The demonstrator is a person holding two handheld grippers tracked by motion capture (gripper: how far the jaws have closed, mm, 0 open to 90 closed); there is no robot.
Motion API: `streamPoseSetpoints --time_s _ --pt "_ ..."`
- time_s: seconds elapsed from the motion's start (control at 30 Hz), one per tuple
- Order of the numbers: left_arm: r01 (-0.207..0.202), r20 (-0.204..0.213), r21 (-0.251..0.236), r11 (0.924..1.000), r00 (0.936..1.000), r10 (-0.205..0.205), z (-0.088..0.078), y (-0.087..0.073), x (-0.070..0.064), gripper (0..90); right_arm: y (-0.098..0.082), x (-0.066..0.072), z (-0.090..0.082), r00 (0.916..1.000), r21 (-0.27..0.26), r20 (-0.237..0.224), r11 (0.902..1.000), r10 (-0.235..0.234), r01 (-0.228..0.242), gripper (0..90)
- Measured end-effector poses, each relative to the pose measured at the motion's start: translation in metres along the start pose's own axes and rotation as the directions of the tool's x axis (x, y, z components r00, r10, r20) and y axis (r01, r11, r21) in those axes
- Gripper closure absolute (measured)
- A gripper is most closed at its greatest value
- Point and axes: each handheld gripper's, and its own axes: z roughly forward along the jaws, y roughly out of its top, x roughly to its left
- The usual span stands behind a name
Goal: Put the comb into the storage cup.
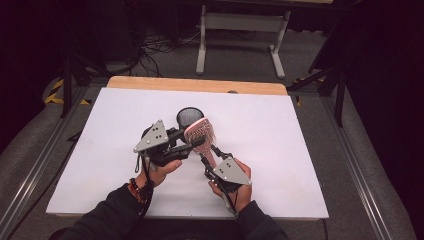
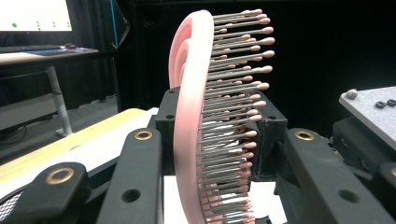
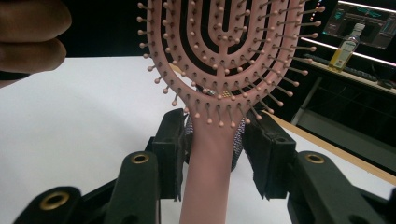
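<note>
- Left tool (image 1: 176,146) clamps across the head of the pink hairbrush (image 1: 200,132), bristles (image 2: 233,116) sideways between its jaws.
- Brush is lifted off the white desk (image 1: 280,150), held mid-air by both tools.
- Right tool (image 1: 209,156): jaws flank the handle (image 3: 208,177); full clench unclear.
- Black mesh item (image 1: 189,116) just behind.
- Handover looks midway; release and set-down remain.

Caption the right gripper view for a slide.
Pink hairbrush stands upright, its handle between the right claw jaws.

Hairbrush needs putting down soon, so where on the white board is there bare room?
The white board is bare along its left, right and far edges. The middle is crowded: the left gripper and right gripper meet at the pink hairbrush.
</note>
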Motion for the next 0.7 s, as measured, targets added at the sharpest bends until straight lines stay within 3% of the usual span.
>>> streamPoseSetpoints --time_s 0.23,0.33,0.6,0.7 --pt "-0.007 -0.014 0.003 1.0000 0.9999 0.007 -0.003 0.000 0.003 63.9 0.000 -0.001 -0.001 1.0000 0.010 0.001 0.9999 -0.005 0.005 45.8" --pt "-0.010 -0.017 0.005 0.9999 0.9998 0.010 -0.004 0.000 0.004 64.0 -0.001 -0.002 -0.003 0.9996 0.022 -0.024 0.9996 -0.016 0.017 38.8" --pt "-0.017 -0.030 0.006 0.9998 0.9994 0.017 -0.007 0.000 0.007 64.0 -0.002 -0.007 -0.010 0.9987 0.023 -0.047 0.9995 -0.020 0.021 33.3" --pt "-0.020 -0.034 0.001 0.9998 0.9992 0.020 -0.008 0.001 0.008 64.0 -0.003 -0.012 -0.015 0.9975 0.025 -0.057 0.9987 -0.042 0.044 31.4"
